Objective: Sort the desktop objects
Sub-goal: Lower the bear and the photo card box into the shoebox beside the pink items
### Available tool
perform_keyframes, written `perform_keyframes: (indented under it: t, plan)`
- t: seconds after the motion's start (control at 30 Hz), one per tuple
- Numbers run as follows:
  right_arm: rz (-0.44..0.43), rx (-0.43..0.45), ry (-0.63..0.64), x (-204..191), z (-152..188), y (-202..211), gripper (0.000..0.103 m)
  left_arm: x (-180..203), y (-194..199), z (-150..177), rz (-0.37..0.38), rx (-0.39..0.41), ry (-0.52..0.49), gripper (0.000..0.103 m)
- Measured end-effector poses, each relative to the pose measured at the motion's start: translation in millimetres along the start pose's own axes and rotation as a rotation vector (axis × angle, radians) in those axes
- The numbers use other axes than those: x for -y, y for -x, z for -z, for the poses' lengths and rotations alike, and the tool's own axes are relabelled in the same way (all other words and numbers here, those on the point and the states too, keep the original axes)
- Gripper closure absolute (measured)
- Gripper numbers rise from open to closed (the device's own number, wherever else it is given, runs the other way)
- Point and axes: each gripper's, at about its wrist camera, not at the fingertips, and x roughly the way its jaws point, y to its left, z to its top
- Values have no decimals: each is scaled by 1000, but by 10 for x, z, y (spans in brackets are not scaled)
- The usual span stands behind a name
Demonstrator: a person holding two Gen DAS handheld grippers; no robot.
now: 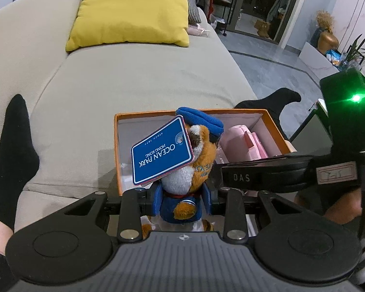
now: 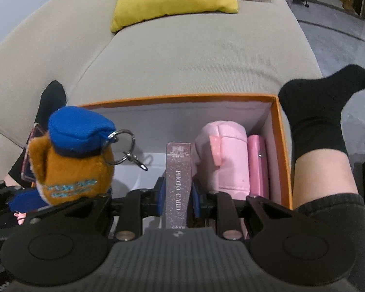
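My left gripper (image 1: 182,200) is shut on a plush toy (image 1: 189,170) with a blue cap, an orange-brown head and a blue "Ocean Park" tag (image 1: 161,150). It holds the toy above the near left part of an orange box (image 1: 116,146) on the sofa. The toy also shows in the right wrist view (image 2: 73,160) with its metal key ring (image 2: 124,149). My right gripper (image 2: 177,202) is shut on a glittery "Photo Card" box (image 2: 178,182) and holds it upright inside the orange box (image 2: 283,146), next to a pink pouch (image 2: 225,163).
A slim pink case (image 2: 258,165) stands against the box's right wall. The person's black-socked feet (image 2: 323,112) flank the box on the beige sofa (image 2: 194,56). A yellow cushion (image 1: 131,12) lies farther back. The right gripper's body (image 1: 304,170) crosses the left wrist view.
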Motion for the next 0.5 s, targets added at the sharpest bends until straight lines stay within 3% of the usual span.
perform_keyframes:
  t: [0.1, 0.27, 0.33, 0.5]
  plan:
    - [8, 1, -1, -49, -88, -92, 80, 36, -72, -25, -30, -44, -5, 65]
    - [-73, -25, -124, 107, -116, -90, 80, 119, -257, -68, -53, -124, -5, 63]
    - [-82, -28, -137, 116, -131, -84, 80, 176, -306, -89, -95, -110, -11, 63]
    - [-100, -35, -181, 149, -132, -101, 79, 295, -474, -125, -113, -129, -39, 65]
